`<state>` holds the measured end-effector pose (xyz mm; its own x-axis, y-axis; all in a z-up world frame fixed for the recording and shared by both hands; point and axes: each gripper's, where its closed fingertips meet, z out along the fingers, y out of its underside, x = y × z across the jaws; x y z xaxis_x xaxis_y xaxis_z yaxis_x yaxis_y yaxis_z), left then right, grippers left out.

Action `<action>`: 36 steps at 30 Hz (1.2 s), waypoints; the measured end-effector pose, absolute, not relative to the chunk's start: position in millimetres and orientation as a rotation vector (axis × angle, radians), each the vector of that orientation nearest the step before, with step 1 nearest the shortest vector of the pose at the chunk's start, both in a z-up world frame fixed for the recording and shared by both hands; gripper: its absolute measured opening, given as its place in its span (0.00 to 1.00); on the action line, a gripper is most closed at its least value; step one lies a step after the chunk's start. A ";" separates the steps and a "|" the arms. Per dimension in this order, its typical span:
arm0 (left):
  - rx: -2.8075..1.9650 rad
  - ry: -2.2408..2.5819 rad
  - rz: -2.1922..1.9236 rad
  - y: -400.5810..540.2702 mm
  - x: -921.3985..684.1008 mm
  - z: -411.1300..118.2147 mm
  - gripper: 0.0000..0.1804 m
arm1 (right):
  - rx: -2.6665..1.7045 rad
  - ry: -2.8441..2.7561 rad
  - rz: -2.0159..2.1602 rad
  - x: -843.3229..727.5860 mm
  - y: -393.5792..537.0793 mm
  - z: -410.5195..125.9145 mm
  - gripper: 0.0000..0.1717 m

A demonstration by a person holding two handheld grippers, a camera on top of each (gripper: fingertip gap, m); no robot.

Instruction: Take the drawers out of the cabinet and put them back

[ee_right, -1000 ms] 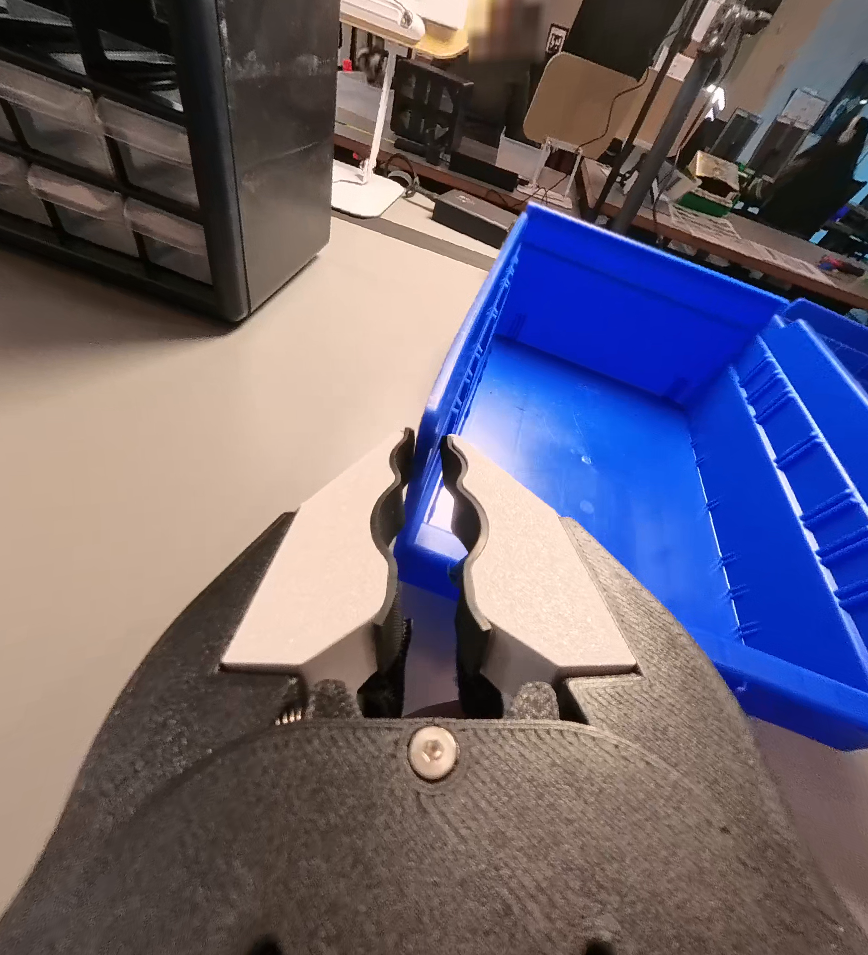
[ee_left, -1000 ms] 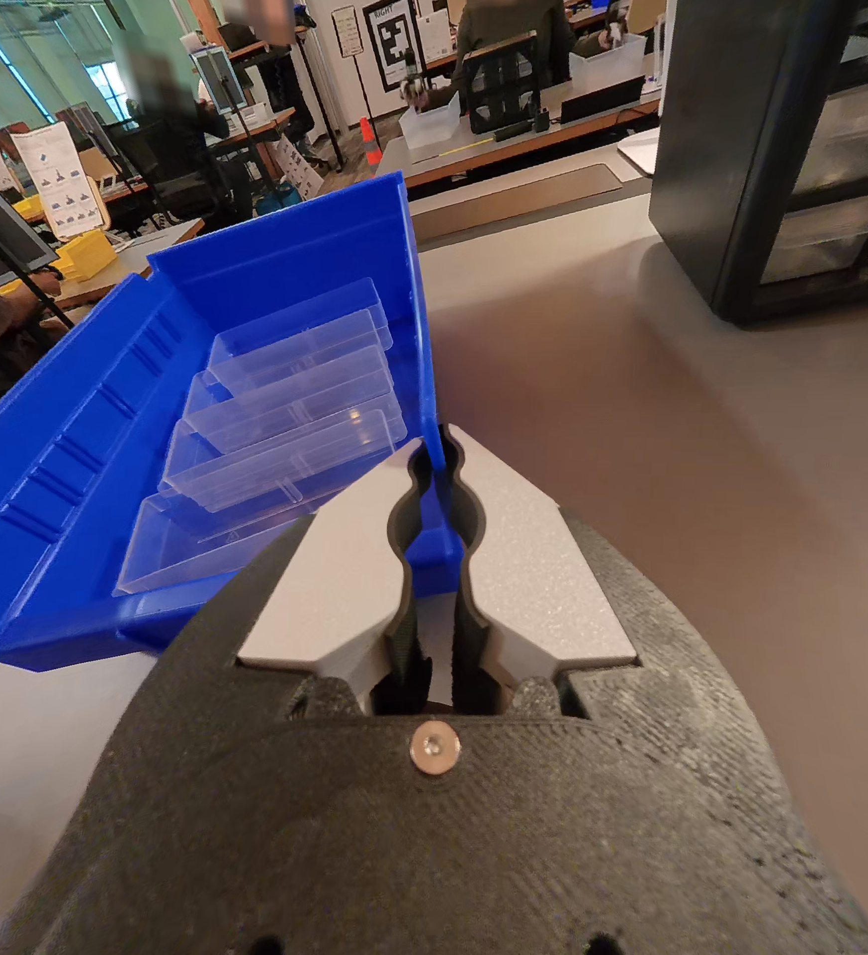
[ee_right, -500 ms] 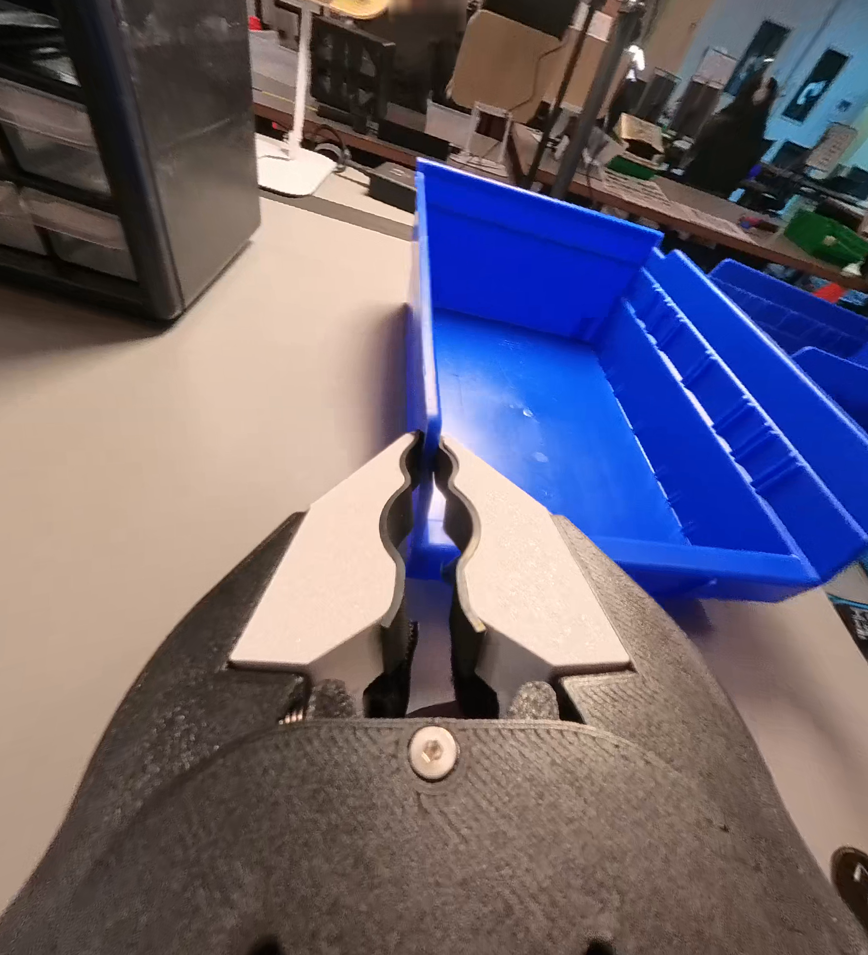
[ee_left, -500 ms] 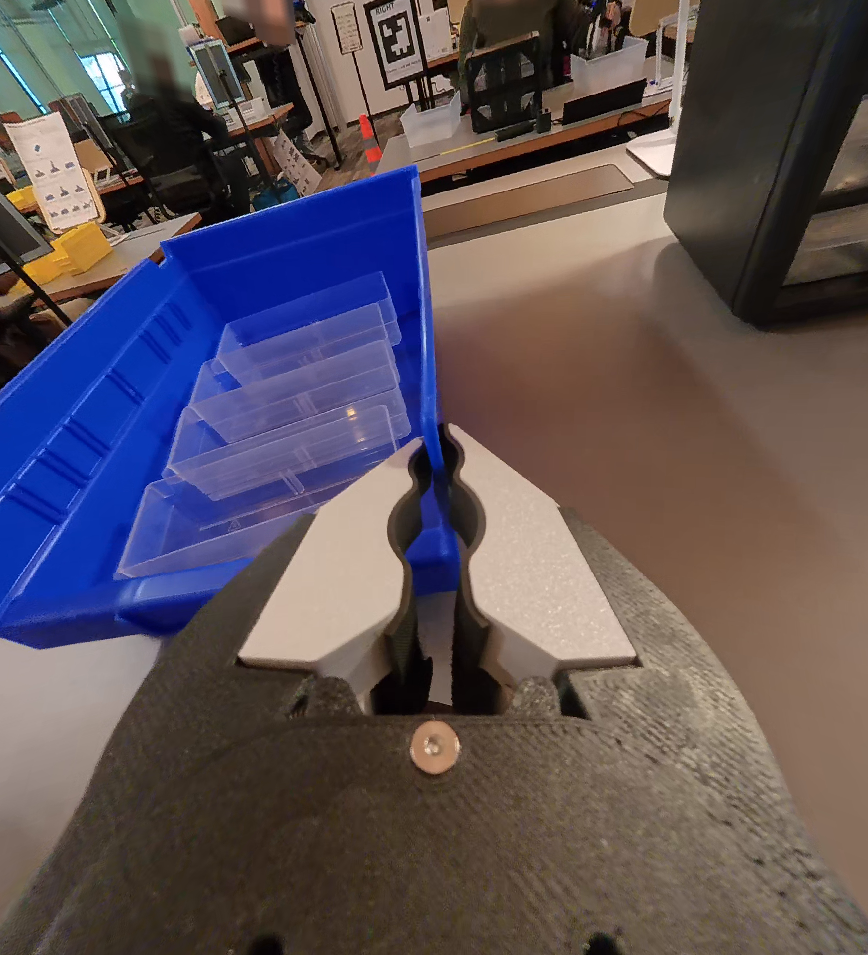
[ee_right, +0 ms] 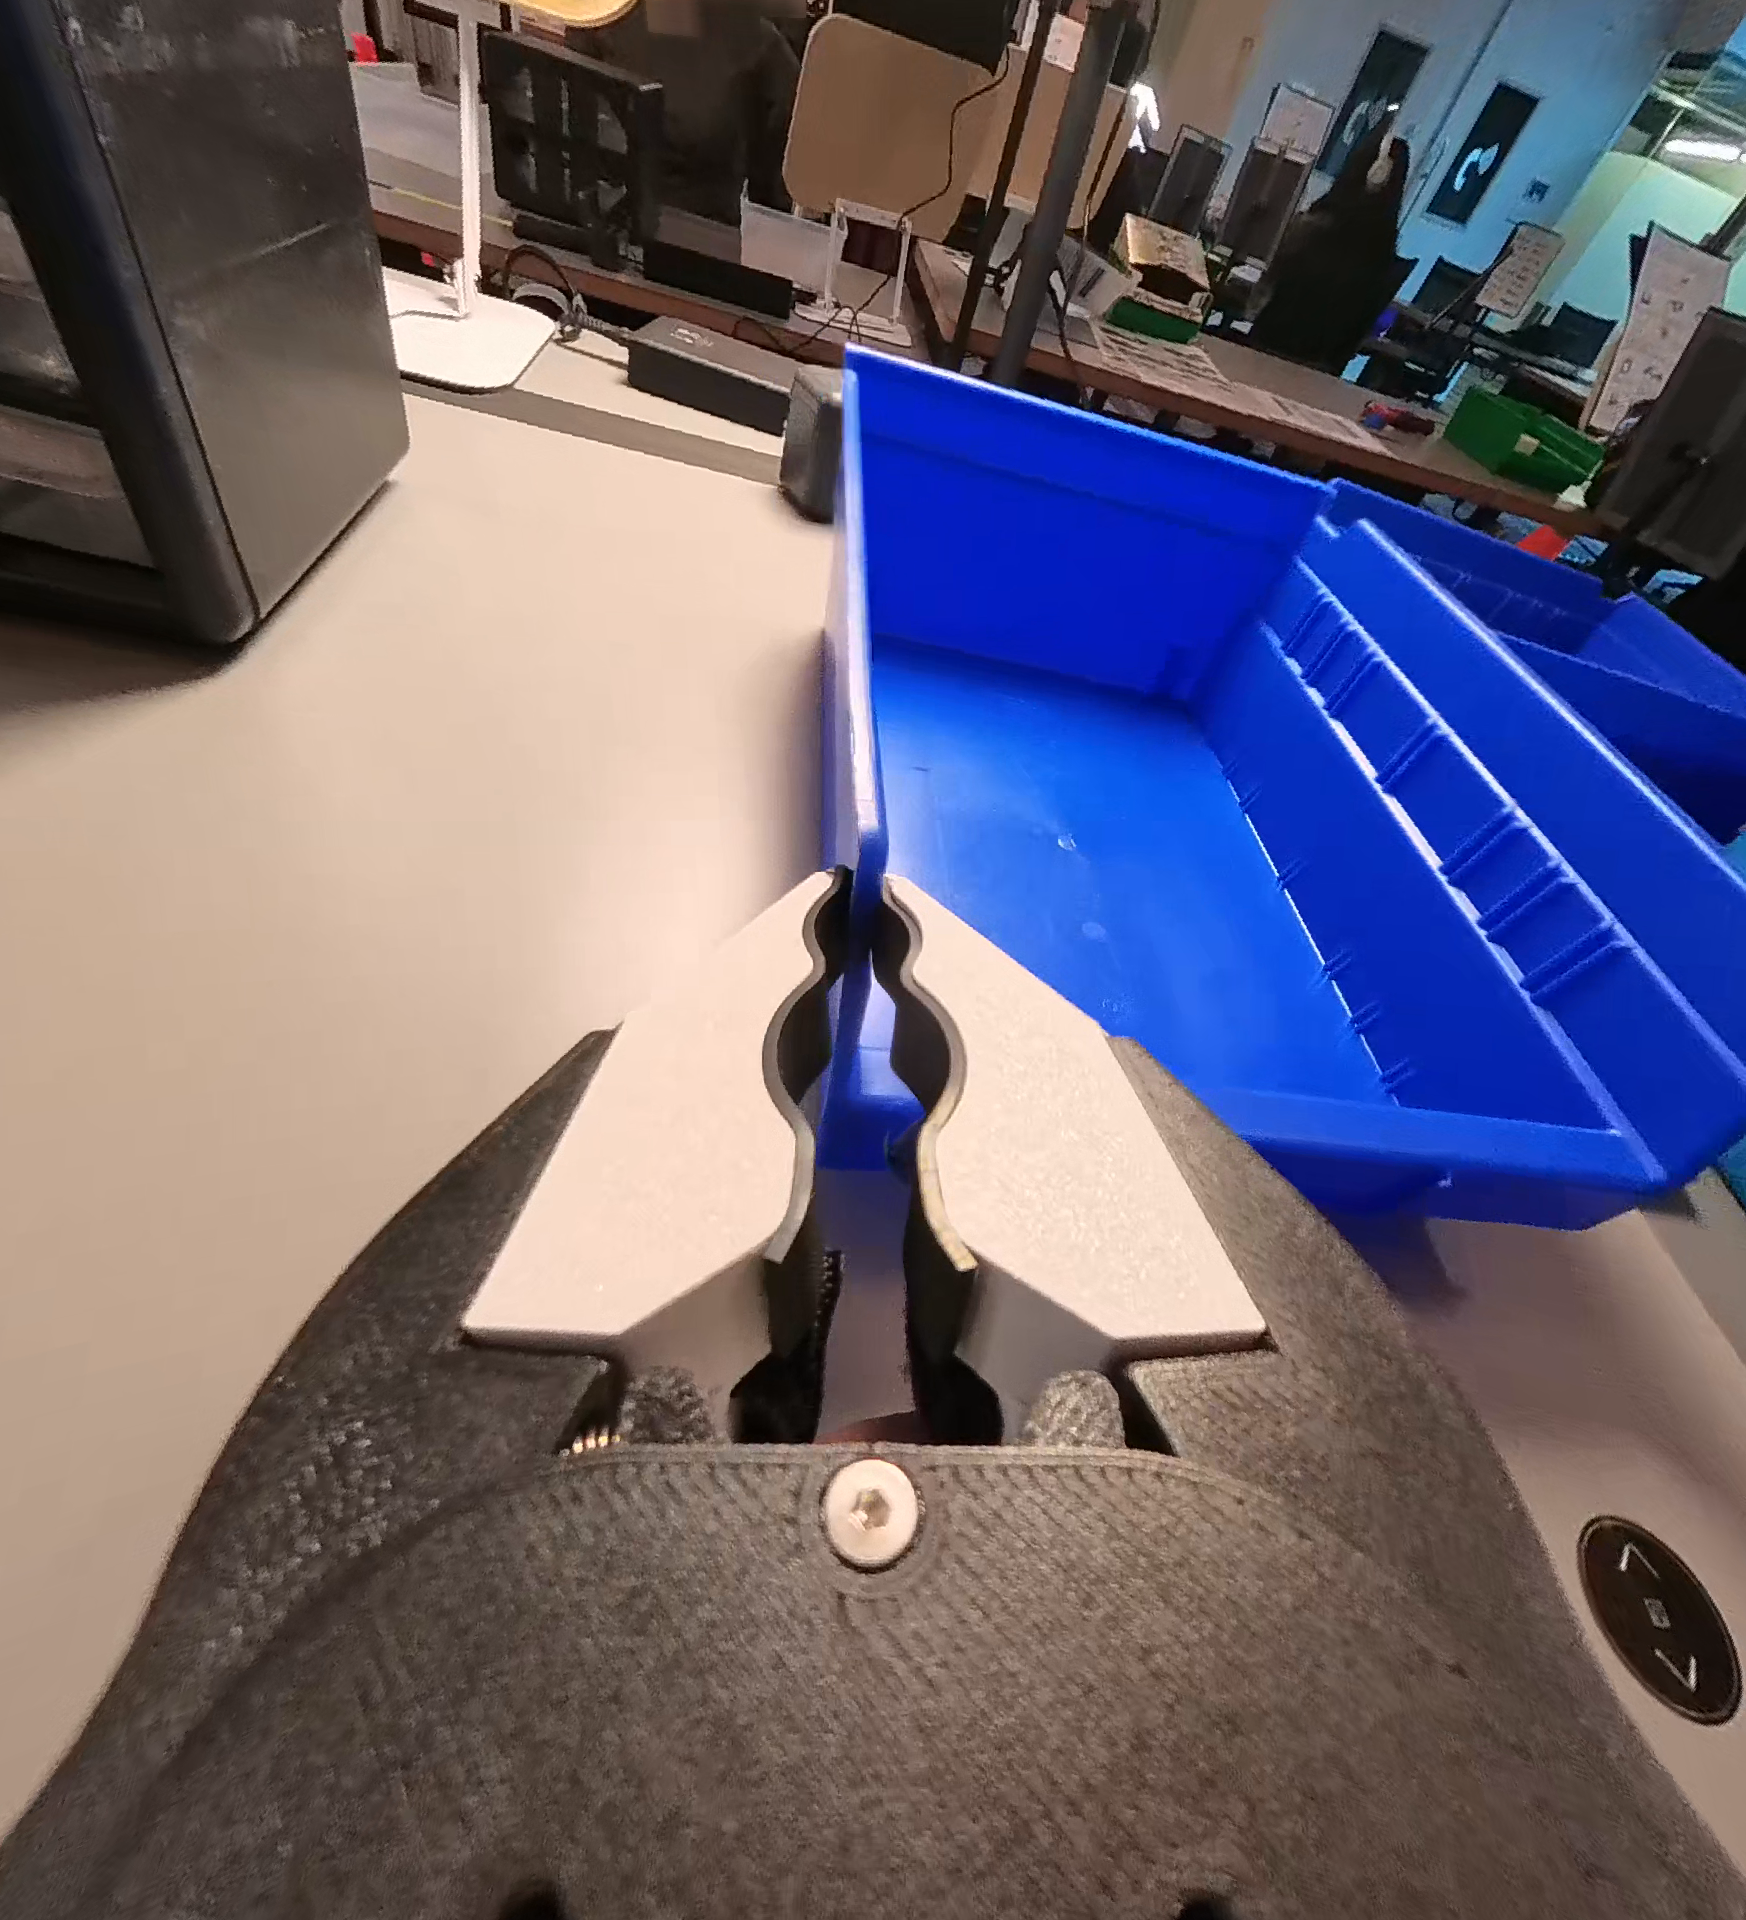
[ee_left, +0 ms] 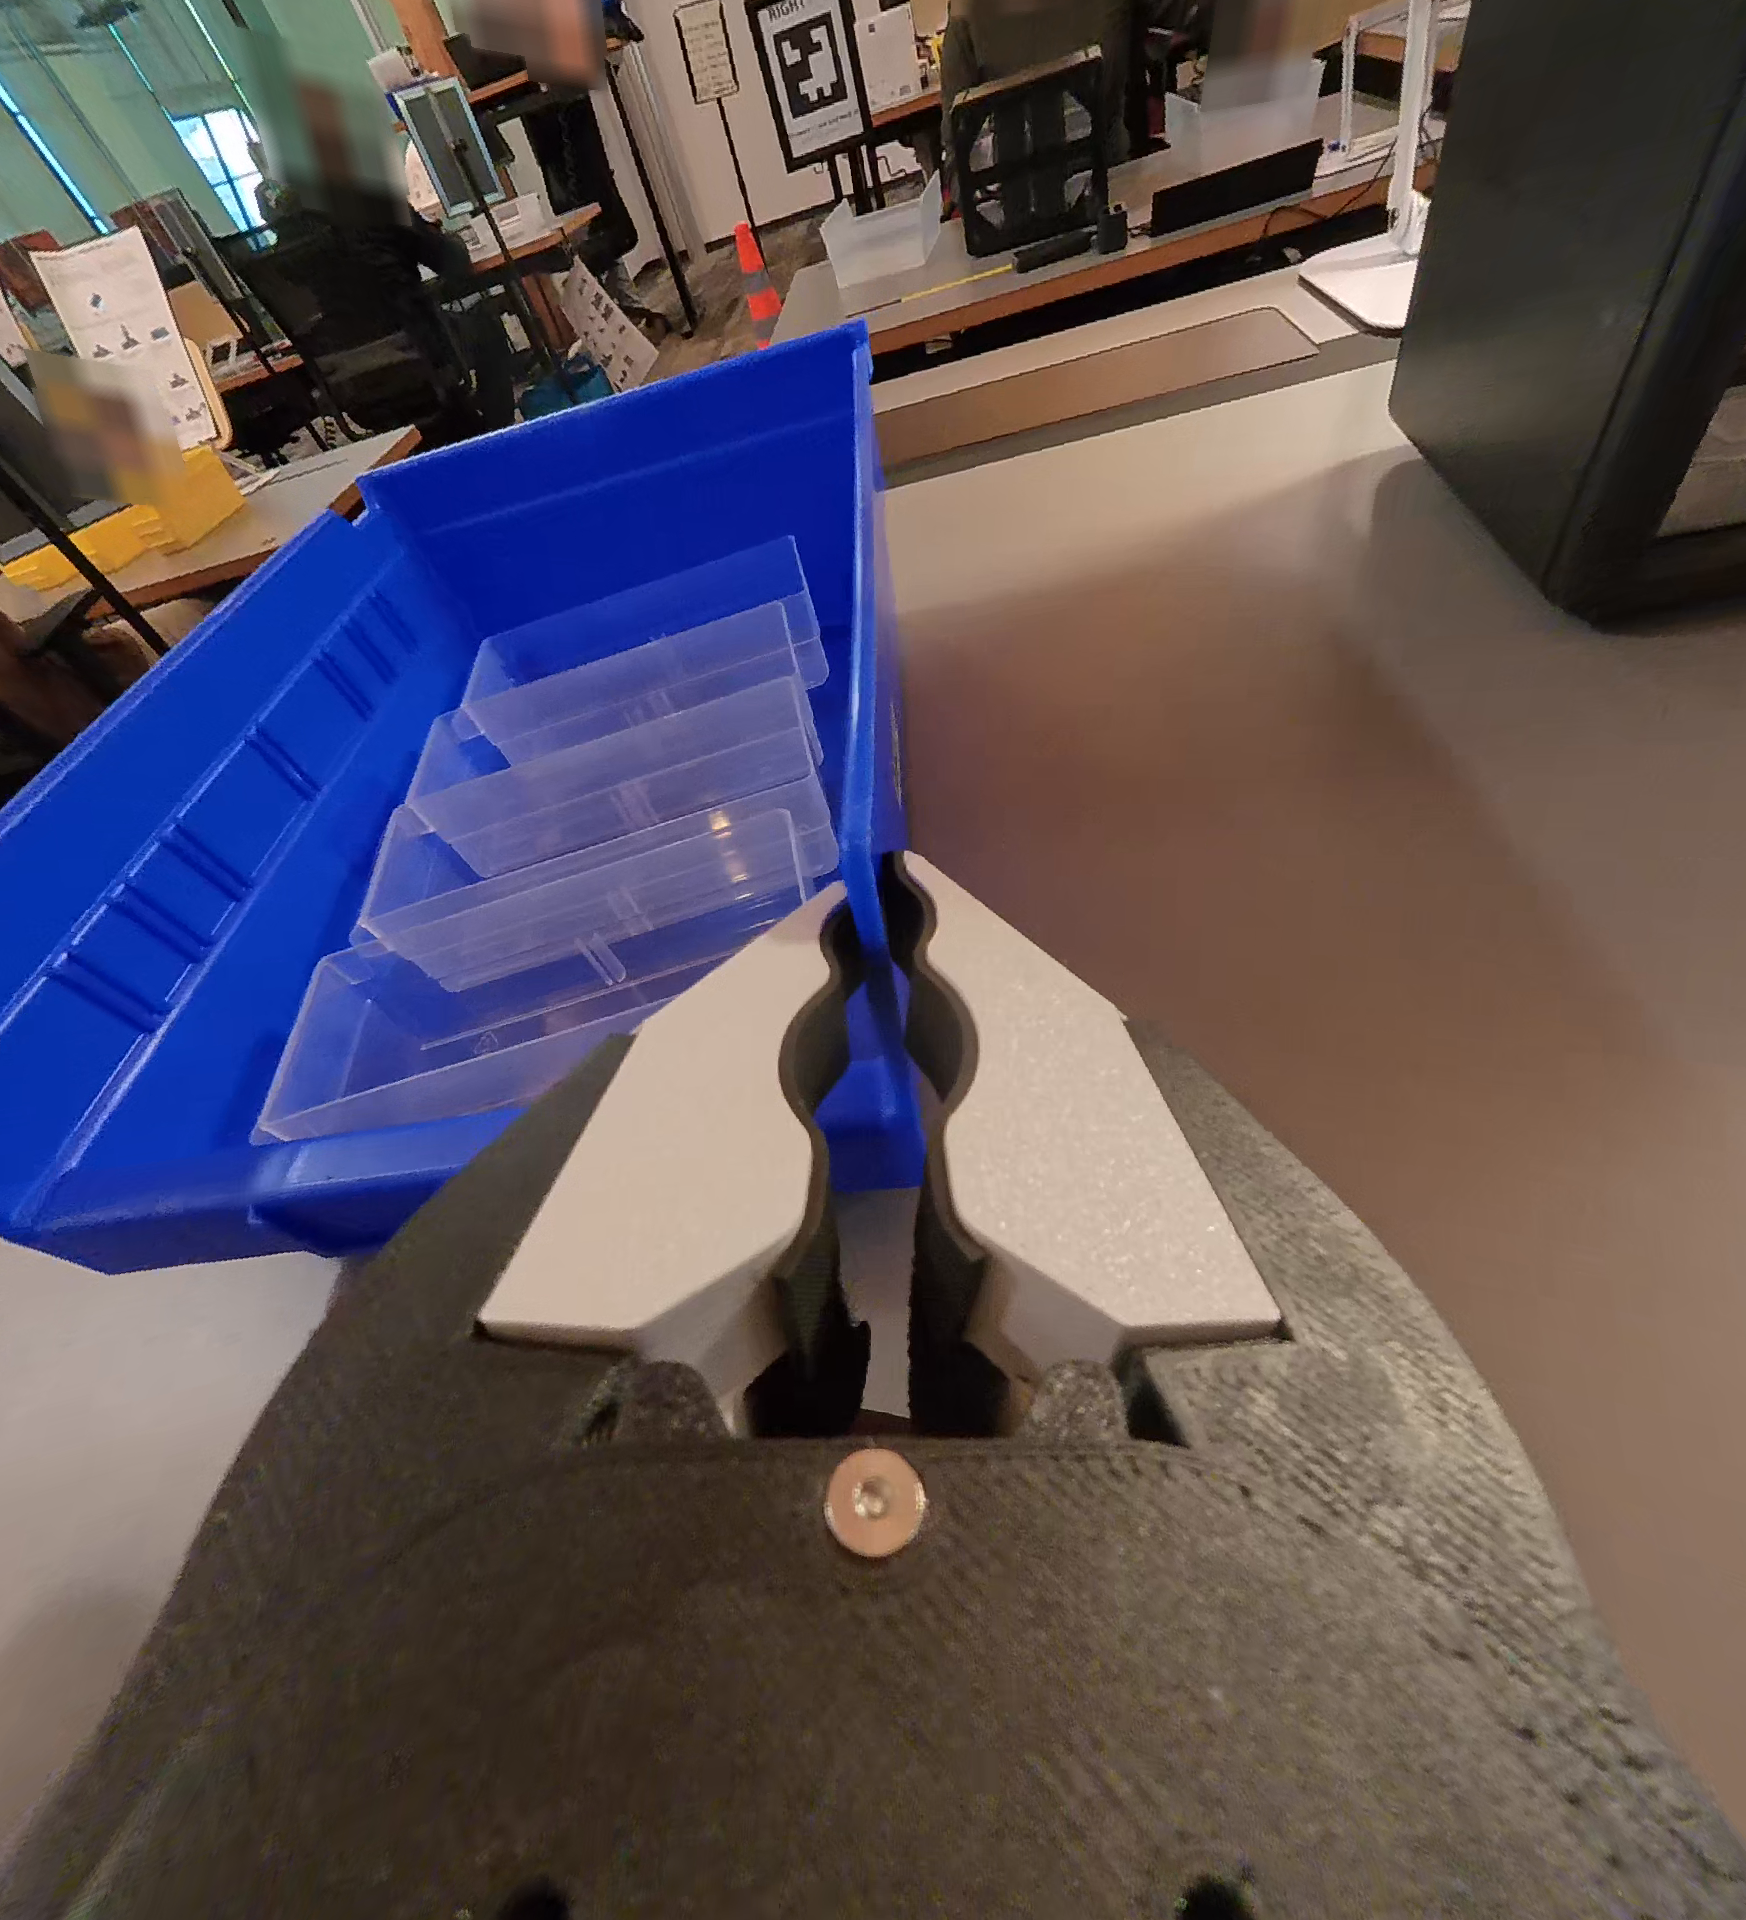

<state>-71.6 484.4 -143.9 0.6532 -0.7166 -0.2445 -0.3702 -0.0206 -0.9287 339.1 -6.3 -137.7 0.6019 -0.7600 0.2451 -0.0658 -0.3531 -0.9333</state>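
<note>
— While both grippers are busy with bins, where do the drawers sit?

— Just ahead and to the left of the left gripper (ee_left: 874, 894), inside the blue bin (ee_left: 225, 831) it holds. Several clear plastic drawers (ee_left: 588, 831) lie there, stacked overlapping, one leaning on the next, running away from the fingertips toward the bin's far wall.

— How is that gripper gripping?

— Its two grey fingers (ee_left: 1035, 1039) are clamped on the bin's right side wall near the closest corner; the thin blue wall runs up between the pads with no gap to see on either side.

— And the cabinet?

— Far ahead and to the right of the left gripper stands the black cabinet (ee_left: 1596, 312) on the grey table (ee_left: 1264, 779), well apart from the bin. In the right wrist view the same cabinet (ee_right: 173, 312) stands ahead and to the left of the fingers.

— What about the right gripper?

— The right gripper (ee_right: 864, 894) is closed on the left side wall of a second blue bin (ee_right: 1108, 831), again at the near corner, the wall pinched between both pads. This bin stretches ahead and to the right of the fingers and shows only its bare floor. Beyond it, farther right, lie more blue bins (ee_right: 1627, 665), close alongside.

— Anything close to the right gripper?

— A round black disc (ee_right: 1658, 1621) set in the table, just right of its body.
</note>
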 end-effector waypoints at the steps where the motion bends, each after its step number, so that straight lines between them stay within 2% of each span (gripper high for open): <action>1: -1.636 0.908 -0.354 485.1 -71.8 -143.9 0.01 | -1.805 0.669 -0.851 341.0 -5.9 -137.7 0.03; 7: -1.642 0.936 -0.364 485.1 -73.0 -144.6 0.01 | -1.838 0.659 -0.828 344.0 -8.6 -138.2 0.03; 8: -1.647 0.943 -0.377 483.8 -73.4 -144.9 0.02 | -1.860 0.651 -0.842 342.2 -12.1 -137.7 0.06; 10: -1.643 0.978 -0.410 477.7 -75.8 -144.5 0.09 | -1.918 0.585 -0.920 335.2 -24.2 -129.5 0.18; 12: -1.628 0.997 -0.463 469.6 -81.6 -140.7 0.17 | -1.934 0.503 -0.979 325.0 -36.2 -112.9 0.20; 18: -1.587 0.984 -0.685 449.4 -94.5 -106.3 0.24 | -1.801 0.389 -0.604 274.6 -4.1 -77.8 0.20; 24: -1.697 0.997 -0.556 481.5 -98.7 -89.6 0.27 | -1.769 0.336 -0.203 246.8 78.2 -112.5 0.20; 28: -1.829 1.027 -0.355 523.9 -109.1 -100.8 0.28 | -1.869 0.340 -0.168 253.4 95.4 -146.2 0.20; 32: -1.986 1.028 -0.088 575.9 -132.7 -123.6 0.27 | -1.830 0.351 -0.126 257.5 93.5 -141.3 0.19; 36: -2.162 1.049 -0.036 604.3 -145.0 -151.2 0.26 | -1.810 0.350 -0.071 256.2 92.9 -139.0 0.18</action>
<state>-145.0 604.3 -151.2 0.6680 -0.6933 -0.2704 -0.6733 -0.4084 -0.6164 256.2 92.9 -139.0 0.9523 -0.2738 -0.1349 -0.1998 -0.2250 -0.9537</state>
